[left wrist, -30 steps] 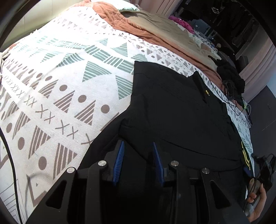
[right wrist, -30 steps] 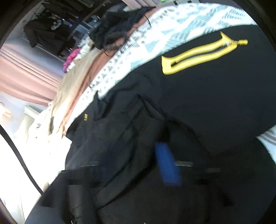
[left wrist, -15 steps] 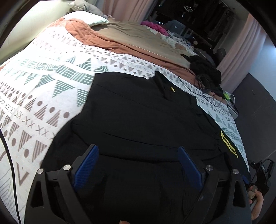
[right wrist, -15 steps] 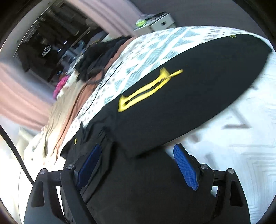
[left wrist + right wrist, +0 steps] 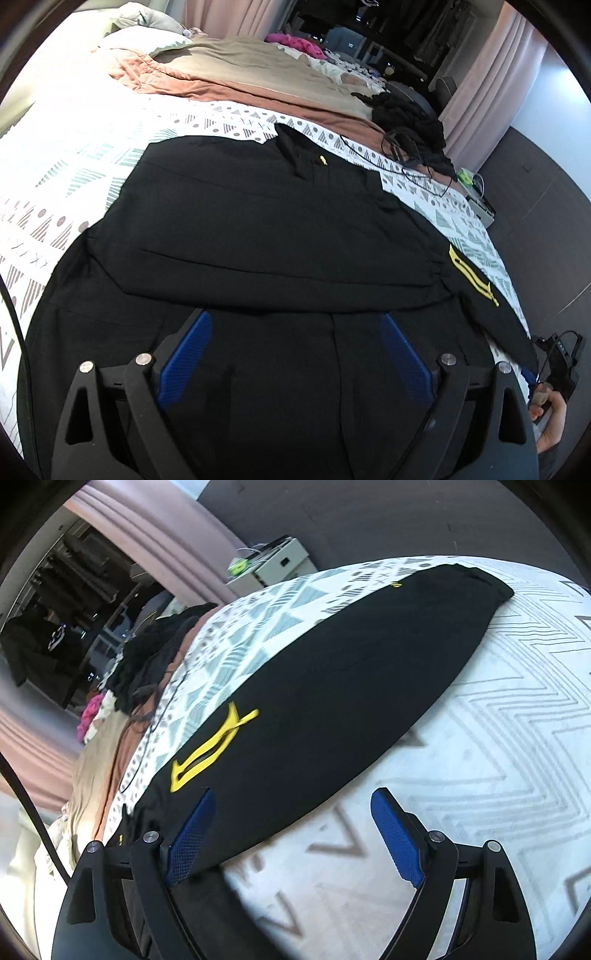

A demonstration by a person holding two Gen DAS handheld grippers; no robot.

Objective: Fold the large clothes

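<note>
Across the patterned bedspread [image 5: 66,192] the black garment [image 5: 258,229] lies spread flat, one fold already laid over its near half, its sleeve with the yellow emblem [image 5: 207,753] stretched out to my right. A second ago my left gripper [image 5: 291,354] was pinched on the cloth; now its jaws stand wide above it, nothing held. My right gripper [image 5: 295,834] is likewise open and empty. Judgement: this fold is released; the sleeve looks next.

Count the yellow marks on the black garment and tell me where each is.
2 in the left wrist view: a small yellow tag near the collar at the far edge, and a large yellow stripe design on the sleeve at right. Folded layers of the black garment may hide others.
</note>
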